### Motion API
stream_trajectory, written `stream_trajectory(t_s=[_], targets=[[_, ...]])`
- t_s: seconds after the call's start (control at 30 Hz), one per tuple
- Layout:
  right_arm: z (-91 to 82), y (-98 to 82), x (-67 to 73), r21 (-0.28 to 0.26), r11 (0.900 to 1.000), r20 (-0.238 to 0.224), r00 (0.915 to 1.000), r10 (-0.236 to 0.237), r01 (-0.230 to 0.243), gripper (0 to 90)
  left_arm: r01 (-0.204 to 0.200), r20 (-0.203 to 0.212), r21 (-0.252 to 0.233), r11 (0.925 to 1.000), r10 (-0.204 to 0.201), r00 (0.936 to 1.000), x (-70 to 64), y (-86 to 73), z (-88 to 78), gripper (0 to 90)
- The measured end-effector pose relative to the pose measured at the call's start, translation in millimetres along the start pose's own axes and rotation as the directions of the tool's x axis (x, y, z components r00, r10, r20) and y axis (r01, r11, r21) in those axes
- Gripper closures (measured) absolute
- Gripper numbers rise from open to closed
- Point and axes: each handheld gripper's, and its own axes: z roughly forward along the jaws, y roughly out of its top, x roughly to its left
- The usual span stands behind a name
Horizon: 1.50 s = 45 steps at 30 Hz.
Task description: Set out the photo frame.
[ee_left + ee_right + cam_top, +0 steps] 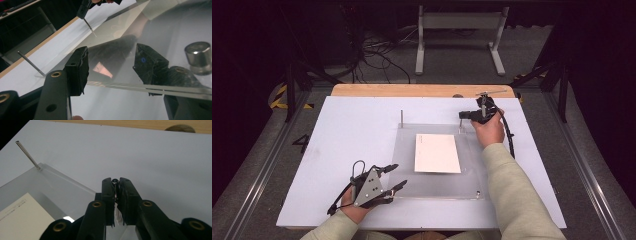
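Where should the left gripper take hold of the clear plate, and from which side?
Take the clear plate by its thin near-left edge, coming in level from the person's side. It lies flat, so only that edge fits between the jaws. The left gripper already straddles it there, jaws apart; the right gripper pinches the far-right pin.

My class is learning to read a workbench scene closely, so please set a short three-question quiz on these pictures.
1. True or false: the white card lies on the clear plate.
2. What does the right gripper clamp? A) the white card B) a thin metal pin C) a cable
3. At which corner of the clear plate is the left gripper, and how do its jaws stand?

Key
1. True.
2. B.
3. The near left corner; the jaws stand open.
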Motion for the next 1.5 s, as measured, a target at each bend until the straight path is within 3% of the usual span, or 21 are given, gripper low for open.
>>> stream_trajectory(t_s=[0.03, 0.13, 0.3, 0.47, 0.53, 0.87, 1.0, 1.2, 1.27, 1.37, 1.5], targets=[[-2.1, -0.2, -0.1, 0.003, 1.0, -0.001, 1.0, 0.001, -0.001, 80.6, 0.005, 0.001, -0.003, 1.0, -0.005, 1.0, 0.1, 0.4, 0.0, 45.2], [-13.2, -2.1, 0.3, -0.001, 1.0, -0.026, 0.9997, -0.002, 0.002, 69.4, 0.019, 0.004, -0.007, 0.9998, -0.019, 0.9998, 2.2, 1.5, -0.5, 45.8], [-38.6, -12.1, 12.3, -0.03, 0.994, -0.013, 0.9942, -0.107, 0.106, 60.6, 0.033, 0.005, -0.003, 0.9995, -0.033, 0.9995, 3.1, 4.6, -1.0, 45.9], [-66.9, -25.9, 21.0, -0.053, 0.989, -0.029, 0.9898, -0.139, 0.138, 57.7, 0.045, 0.01, -0.004, 0.999, -0.045, 0.9989, 6.1, 7.1, -1.3, 45.9], [-70.6, -28.2, 22.2, -0.053, 0.988, -0.033, 0.989, -0.144, 0.142, 57.4, 0.045, 0.012, -0.004, 0.999, -0.045, 0.9989, 6.7, 7.6, -1.3, 45.8], [-119.1, -60.1, 40.8, -0.099, 0.976, -0.086, 0.975, -0.205, 0.197, 52.3, 0.05, 0.023, 0.005, 0.9987, -0.051, 0.9985, 10.8, 10.2, -2.2, 45.7], [-134.4, -72.5, 47.8, -0.103, 0.966, -0.097, 0.9641, -0.247, 0.238, 51.2, 0.063, 0.03, 0.001, 0.998, -0.063, 0.9976, 12.5, 10.9, -2.0, 45.0], [-156.3, -89.9, 58.6, -0.129, 0.957, -0.128, 0.9526, -0.276, 0.26, 47.9, 0.072, 0.03, 0.005, 0.9974, -0.072, 0.9969, 14.1, 12.4, -2.3, 44.5], [-164.2, -97.0, 63.8, -0.137, 0.95, -0.14, 0.9437, -0.3, 0.282, 48.6, 0.096, 0.029, 0.009, 0.9954, -0.096, 0.995, 15.9, 13.4, -2.9, 43.3], [-173.6, -106.0, 69.9, -0.152, 0.937, -0.134, 0.9323, -0.336, 0.316, 49.3, 0.104, 0.026, 0.007, 0.9946, -0.104, 0.9942, 18.1, 14.7, -3.2, 42.9], [-179.2, -116.5, 75.6, -0.148, 0.926, -0.138, 0.9203, -0.366, 0.346, 46.5, 0.111, 0.027, 0.01, 0.9938, -0.111, 0.9934, 19.5, 16.8, -3.7, 43.0]])
